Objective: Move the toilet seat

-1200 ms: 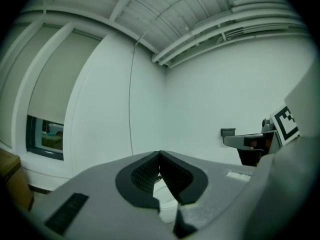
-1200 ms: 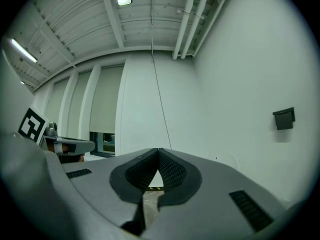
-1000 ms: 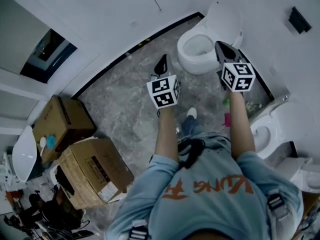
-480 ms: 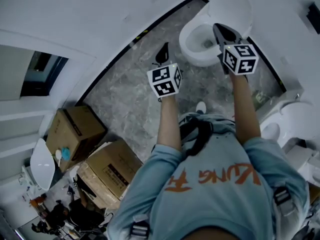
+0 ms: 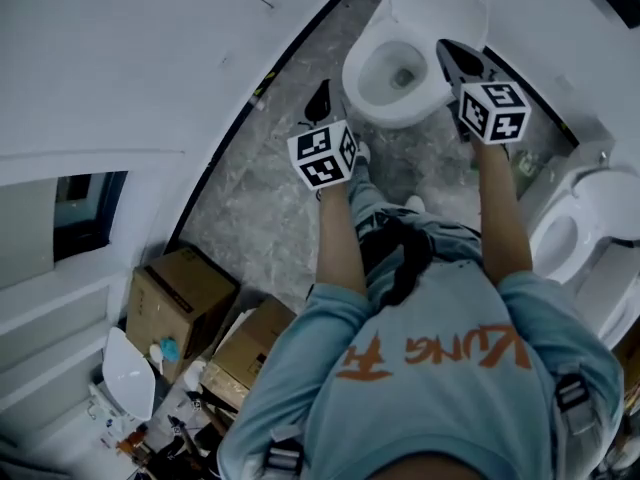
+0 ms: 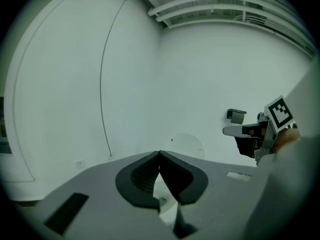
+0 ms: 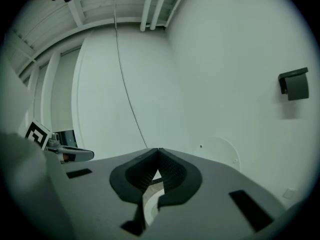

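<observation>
A white toilet (image 5: 395,68) stands at the top of the head view, its round lid (image 5: 440,3) raised against the wall. My right gripper (image 5: 447,48) is shut and empty, with its tips over the bowl's right rim, just in front of the lid. My left gripper (image 5: 320,96) is also shut and empty, over the floor just left of the bowl. In the left gripper view, the shut gripper (image 6: 160,156) points at the lid (image 6: 187,144), and the right gripper (image 6: 250,134) shows at the right. In the right gripper view, the lid (image 7: 220,151) lies beyond the shut gripper (image 7: 158,153).
A second toilet (image 5: 575,233) stands at the right edge. Two cardboard boxes (image 5: 180,293) sit at the lower left on the grey marble floor (image 5: 260,198). A black holder (image 7: 295,86) hangs on the wall. The person's legs and feet are between the grippers.
The person has stepped toward the toilet. Both grippers moved forward and lower; the right one went from the bowl's front to its right rim. Both stayed shut.
</observation>
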Demonstrator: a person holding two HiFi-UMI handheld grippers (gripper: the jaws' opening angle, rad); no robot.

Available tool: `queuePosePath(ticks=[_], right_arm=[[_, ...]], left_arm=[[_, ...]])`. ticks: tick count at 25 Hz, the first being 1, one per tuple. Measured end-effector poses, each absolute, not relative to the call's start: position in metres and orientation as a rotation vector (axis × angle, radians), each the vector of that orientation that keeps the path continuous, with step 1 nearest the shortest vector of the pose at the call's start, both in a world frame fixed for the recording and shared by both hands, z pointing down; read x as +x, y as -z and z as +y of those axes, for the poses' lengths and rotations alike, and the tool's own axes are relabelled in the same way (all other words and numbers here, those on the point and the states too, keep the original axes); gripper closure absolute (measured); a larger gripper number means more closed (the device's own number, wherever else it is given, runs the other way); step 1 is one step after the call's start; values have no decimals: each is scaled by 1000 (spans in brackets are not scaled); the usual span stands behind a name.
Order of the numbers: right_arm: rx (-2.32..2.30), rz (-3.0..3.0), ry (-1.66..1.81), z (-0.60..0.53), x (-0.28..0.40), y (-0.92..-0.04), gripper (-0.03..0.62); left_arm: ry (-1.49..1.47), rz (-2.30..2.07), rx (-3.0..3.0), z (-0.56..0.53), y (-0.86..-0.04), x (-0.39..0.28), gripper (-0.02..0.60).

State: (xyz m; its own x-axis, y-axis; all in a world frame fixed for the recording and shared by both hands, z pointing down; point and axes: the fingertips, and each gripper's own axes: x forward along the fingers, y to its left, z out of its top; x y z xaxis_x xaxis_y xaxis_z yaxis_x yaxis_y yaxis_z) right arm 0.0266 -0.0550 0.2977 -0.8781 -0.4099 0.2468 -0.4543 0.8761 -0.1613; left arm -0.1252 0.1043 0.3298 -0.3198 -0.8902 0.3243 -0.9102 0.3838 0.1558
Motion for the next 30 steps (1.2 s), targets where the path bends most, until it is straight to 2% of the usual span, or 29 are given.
queuePosePath(ticks=[8, 12, 17, 23, 30], right_arm=[[828, -2704, -507, -101, -12, -371, 594], [864, -2623, -628, -107, -50, -420, 594], [912, -2484, -741, -102, -65, -484, 594], [960, -2360, -787, -97, -72, -544, 594], [814, -2270, -777, -59, -75, -617, 592]], left_arm=[[-224, -2024, 1703, 26, -397, -161, 581], [-308, -1893, 1722, 4, -439, -193, 581], [-397, -1712, 1767, -10, -496, -215, 581], [-572, -1427, 1913, -25, -564, -210, 581], [-601, -1202, 1980, -35, -630, -183, 581]])
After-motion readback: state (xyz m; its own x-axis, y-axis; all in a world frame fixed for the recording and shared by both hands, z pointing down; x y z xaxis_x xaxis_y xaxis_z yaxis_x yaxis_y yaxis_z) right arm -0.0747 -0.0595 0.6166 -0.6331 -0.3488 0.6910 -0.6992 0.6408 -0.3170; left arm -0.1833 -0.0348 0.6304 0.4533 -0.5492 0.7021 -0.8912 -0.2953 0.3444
